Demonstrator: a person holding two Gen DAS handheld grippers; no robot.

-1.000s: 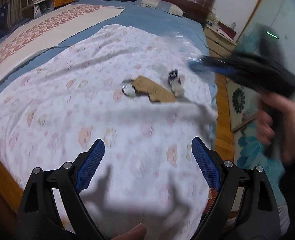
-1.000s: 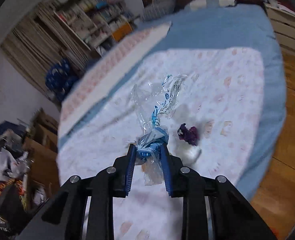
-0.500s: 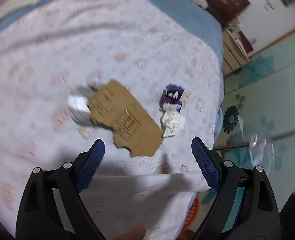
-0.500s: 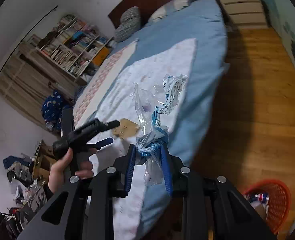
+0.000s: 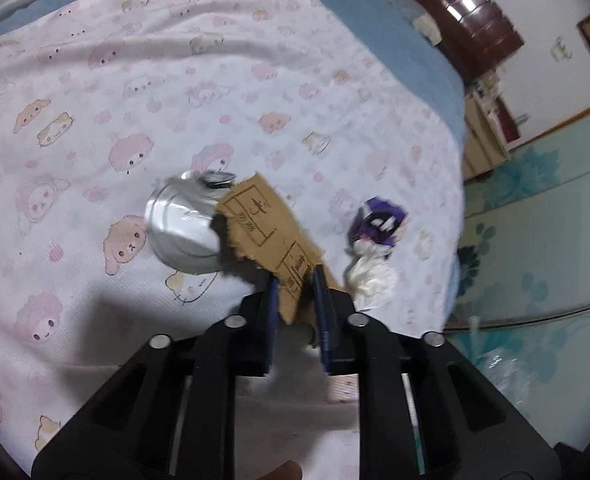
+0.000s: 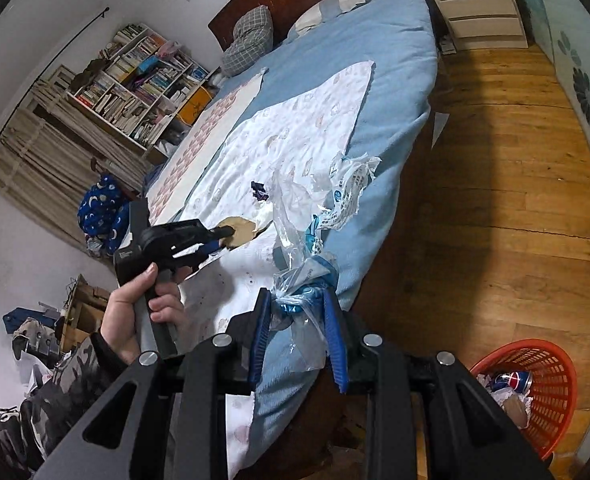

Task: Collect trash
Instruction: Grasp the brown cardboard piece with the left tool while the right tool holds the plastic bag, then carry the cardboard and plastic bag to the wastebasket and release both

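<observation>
My left gripper [image 5: 295, 282] is shut on the near end of a torn brown cardboard piece [image 5: 265, 226] lying on the patterned sheet; it also shows in the right wrist view [image 6: 239, 230]. A crushed silver can [image 5: 185, 226] lies at the cardboard's left. A purple wrapper [image 5: 381, 222] and a white crumpled tissue [image 5: 371, 274] lie to its right. My right gripper [image 6: 299, 304] is shut on a clear and blue plastic wrapper [image 6: 319, 216], held beyond the bed's edge. The left gripper [image 6: 211, 240] shows in the right wrist view.
An orange mesh basket [image 6: 535, 364] with trash in it stands on the wooden floor [image 6: 495, 200] at lower right. The blue bed [image 6: 375, 32] has a dresser [image 6: 479, 12] beside it. A bookshelf [image 6: 143, 80] stands at the far wall.
My left gripper came down onto the bed and shut on the cardboard. My right gripper swung the plastic wrapper away from the bed, bringing the floor and basket into view.
</observation>
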